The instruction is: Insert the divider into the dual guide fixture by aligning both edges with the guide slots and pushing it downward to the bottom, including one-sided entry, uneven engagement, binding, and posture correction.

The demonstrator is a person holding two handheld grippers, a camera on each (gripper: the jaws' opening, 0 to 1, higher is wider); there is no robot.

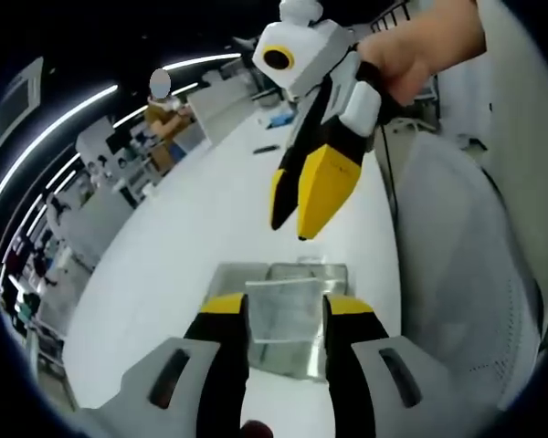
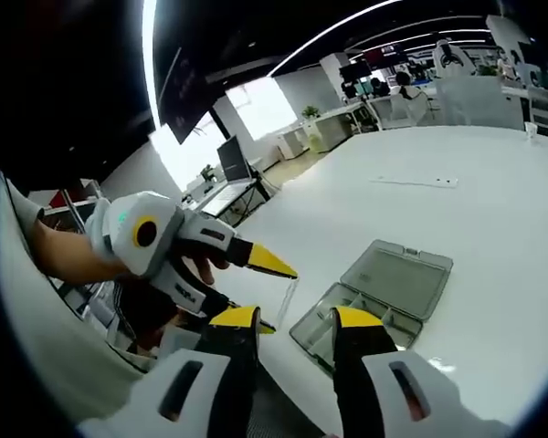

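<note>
Pinching a thin clear divider (image 1: 283,315) between its yellow-tipped jaws, the left claw (image 1: 286,308) holds the sheet upright just above the clear plastic fixture (image 1: 301,274), a shallow open box lying on the white desk (image 1: 183,246). In the right gripper view the same claw (image 2: 267,297) comes in from the left, gripped by a person's hand (image 2: 178,278), with the divider (image 2: 287,294) showing as a faint transparent strip at its jaw tips, near the box's closest corner (whether the sheet touches the box I cannot tell). The box (image 2: 384,297) sits with its lid folded flat back beside the compartmented tray.

The right claw (image 2: 294,319) has its jaws spread apart with nothing between them, pointing toward the box from the near edge of the desk (image 2: 493,192). Seen from the left gripper view, it (image 1: 297,219) hangs over the desk beyond the fixture, jaws angled downward and parted, a hand (image 1: 420,46) on its white body.

Farther out, a thin strip (image 2: 416,182) lies flat on the desk, well apart from the box. Beyond that stand other desks, monitors and long ceiling lights, with a person (image 1: 169,114) seated in the background.
</note>
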